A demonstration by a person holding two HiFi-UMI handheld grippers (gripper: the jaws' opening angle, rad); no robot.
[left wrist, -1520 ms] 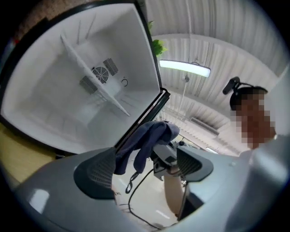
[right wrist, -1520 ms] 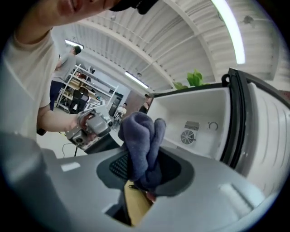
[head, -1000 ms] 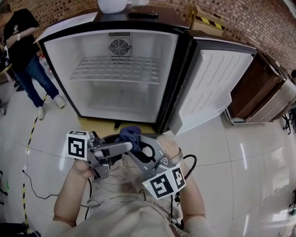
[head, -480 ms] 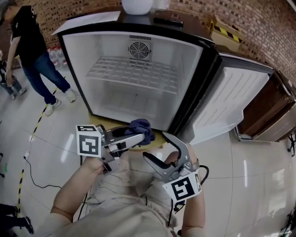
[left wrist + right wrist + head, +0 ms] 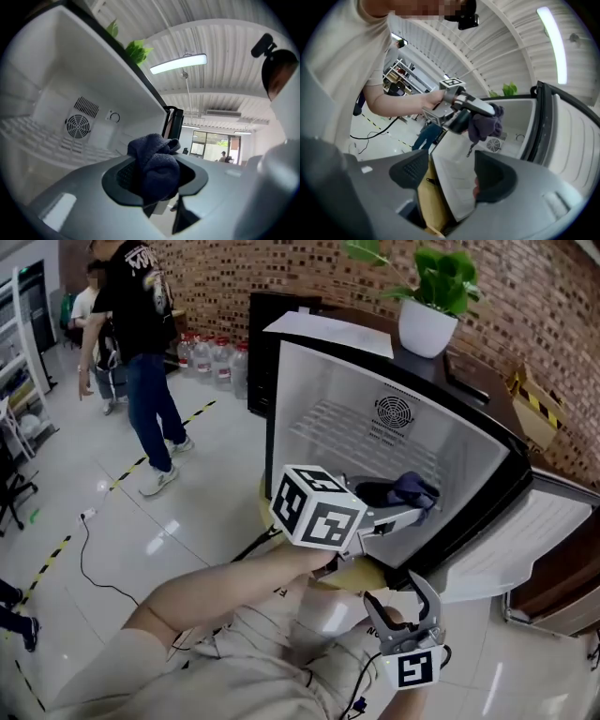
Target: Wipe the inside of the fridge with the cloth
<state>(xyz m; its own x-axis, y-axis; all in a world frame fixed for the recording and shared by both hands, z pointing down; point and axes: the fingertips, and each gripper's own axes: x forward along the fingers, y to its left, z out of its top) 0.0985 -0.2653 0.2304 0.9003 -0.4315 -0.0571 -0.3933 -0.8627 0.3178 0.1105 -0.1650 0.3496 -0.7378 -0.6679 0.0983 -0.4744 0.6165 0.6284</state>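
The small fridge [image 5: 309,399] stands open, with a white inside, a wire shelf [image 5: 356,432] and a round fan grille [image 5: 394,412] on the back wall. A dark blue cloth [image 5: 413,489] is bunched between the jaws of my left gripper [image 5: 412,504], which are closing and pressing on it, held up at the fridge's opening. In the left gripper view the cloth [image 5: 157,164] fills the gap in front of the shelf. My right gripper [image 5: 412,607] hangs low by my lap, open and empty, apart from the cloth [image 5: 485,124].
The fridge door [image 5: 511,540] swings out to the right. A potted plant [image 5: 427,324] stands on the fridge top. Two people [image 5: 141,343] stand on the tiled floor at the left, near water bottles [image 5: 211,357]. A cable [image 5: 89,554] trails across the floor.
The right gripper let go of the cloth, opened and dropped back to my lap. The left gripper took the cloth and lifted it to the fridge opening. The head view swung left.
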